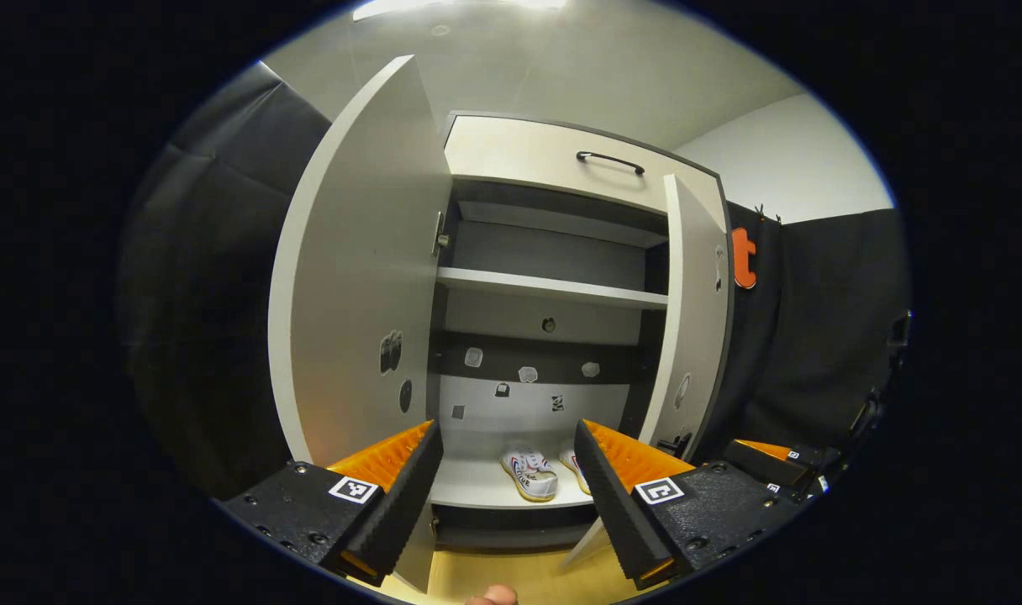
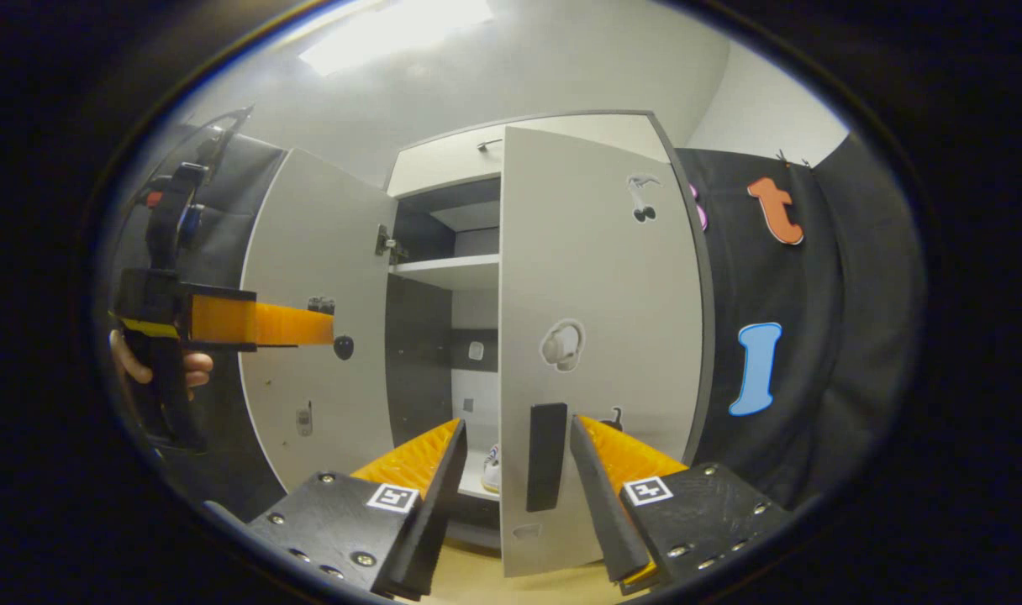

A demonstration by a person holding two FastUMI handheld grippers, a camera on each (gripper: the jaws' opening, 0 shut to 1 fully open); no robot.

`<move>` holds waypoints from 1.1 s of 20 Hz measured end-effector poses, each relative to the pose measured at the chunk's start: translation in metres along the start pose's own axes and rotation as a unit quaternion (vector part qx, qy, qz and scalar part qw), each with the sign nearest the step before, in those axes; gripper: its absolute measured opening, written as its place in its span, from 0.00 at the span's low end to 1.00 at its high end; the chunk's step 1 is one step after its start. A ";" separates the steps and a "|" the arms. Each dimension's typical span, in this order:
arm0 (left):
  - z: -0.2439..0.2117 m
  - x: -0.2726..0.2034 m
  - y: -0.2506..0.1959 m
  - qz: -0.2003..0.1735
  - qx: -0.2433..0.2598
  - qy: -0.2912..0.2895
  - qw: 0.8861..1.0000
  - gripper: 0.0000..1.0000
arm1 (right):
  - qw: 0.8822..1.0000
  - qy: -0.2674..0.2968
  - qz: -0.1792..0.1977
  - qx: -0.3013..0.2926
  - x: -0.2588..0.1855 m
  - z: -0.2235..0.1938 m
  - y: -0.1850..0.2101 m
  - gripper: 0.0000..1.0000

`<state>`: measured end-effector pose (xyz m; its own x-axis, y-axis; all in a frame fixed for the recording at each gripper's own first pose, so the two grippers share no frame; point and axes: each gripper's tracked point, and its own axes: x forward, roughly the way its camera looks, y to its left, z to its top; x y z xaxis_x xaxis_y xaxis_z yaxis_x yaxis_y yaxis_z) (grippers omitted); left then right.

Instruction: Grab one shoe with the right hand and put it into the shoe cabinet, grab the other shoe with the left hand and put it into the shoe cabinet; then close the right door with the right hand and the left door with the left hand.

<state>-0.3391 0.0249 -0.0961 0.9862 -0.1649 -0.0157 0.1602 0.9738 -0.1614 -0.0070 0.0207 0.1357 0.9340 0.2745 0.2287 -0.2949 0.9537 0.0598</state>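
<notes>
Matte grey-white board makes up the shoe cabinet, flat and hard-edged, with dark shelf recesses and small stickers scattered over its panels. Both shoes already lie on the bottom shelf, straight ahead between my left gripper's fingers and well beyond them: pale, soft-looking sneakers, side by side and pointing towards me. So I judge the step in hand is closing the right door.

My right gripper is spread wide with nothing in it. The door's dark, slim, upright handle stands between its fingers, though I cannot tell whether either finger touches it. The door faces me half swung. I would not pinch here; I would lay one finger flat on the smooth panel beside the handle and push evenly, following the arc of the hinge, so the board does not slip off the ridged pad.

My left gripper is also wide apart and empty, with the left door just off to its left, fully swung out. It should wait clear of the closing edge.
</notes>
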 end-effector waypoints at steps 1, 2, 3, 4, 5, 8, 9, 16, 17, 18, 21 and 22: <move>0.001 -0.001 -0.001 -0.002 0.000 -0.001 1.000 0.95 | 1.000 0.000 0.000 0.000 -0.001 0.000 0.000 0.74; 0.002 -0.002 -0.002 -0.005 0.001 -0.002 1.000 0.91 | 1.000 0.000 0.001 0.000 -0.002 0.000 0.000 0.74; 0.003 -0.004 -0.003 -0.009 0.000 -0.002 1.000 0.95 | 1.000 0.000 0.001 0.001 -0.002 0.000 0.000 0.74; 0.005 -0.006 -0.005 -0.012 -0.001 -0.002 1.000 0.95 | 1.000 0.000 0.002 0.002 -0.002 0.000 0.001 0.74; 0.008 -0.009 -0.007 -0.016 -0.003 -0.003 1.000 0.95 | 1.000 0.000 0.002 0.003 -0.002 -0.001 0.001 0.74; 0.019 -0.023 -0.009 -0.023 -0.001 -0.013 1.000 0.95 | 1.000 0.002 0.005 0.008 -0.001 -0.002 0.002 0.74; 0.022 -0.027 -0.010 -0.027 0.000 -0.015 1.000 0.95 | 1.000 0.002 0.007 0.010 0.000 -0.003 0.003 0.74; 0.036 -0.062 0.013 0.004 0.019 -0.025 1.000 0.95 | 0.999 0.000 0.039 0.031 0.011 -0.003 0.021 0.74; 0.039 -0.069 0.016 0.010 0.021 -0.028 0.999 0.99 | 0.998 0.000 0.044 0.033 0.013 -0.003 0.025 0.74; 0.042 -0.076 0.021 0.019 0.023 -0.030 0.999 0.91 | 0.998 0.001 0.048 0.034 0.015 -0.004 0.027 0.74; 0.057 -0.100 0.044 0.054 0.028 -0.049 0.997 0.95 | 0.998 0.006 0.059 0.037 0.024 -0.009 0.033 0.74; 0.061 -0.106 0.055 0.073 0.029 -0.056 0.995 0.90 | 0.997 0.006 0.061 0.039 0.027 -0.010 0.035 0.74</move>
<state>-0.4321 0.1056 -0.0432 0.9970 -0.0055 0.0767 0.0137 0.9941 -0.1079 0.0100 0.0629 0.1341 0.8923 0.3904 0.2266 -0.4215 0.9003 0.1085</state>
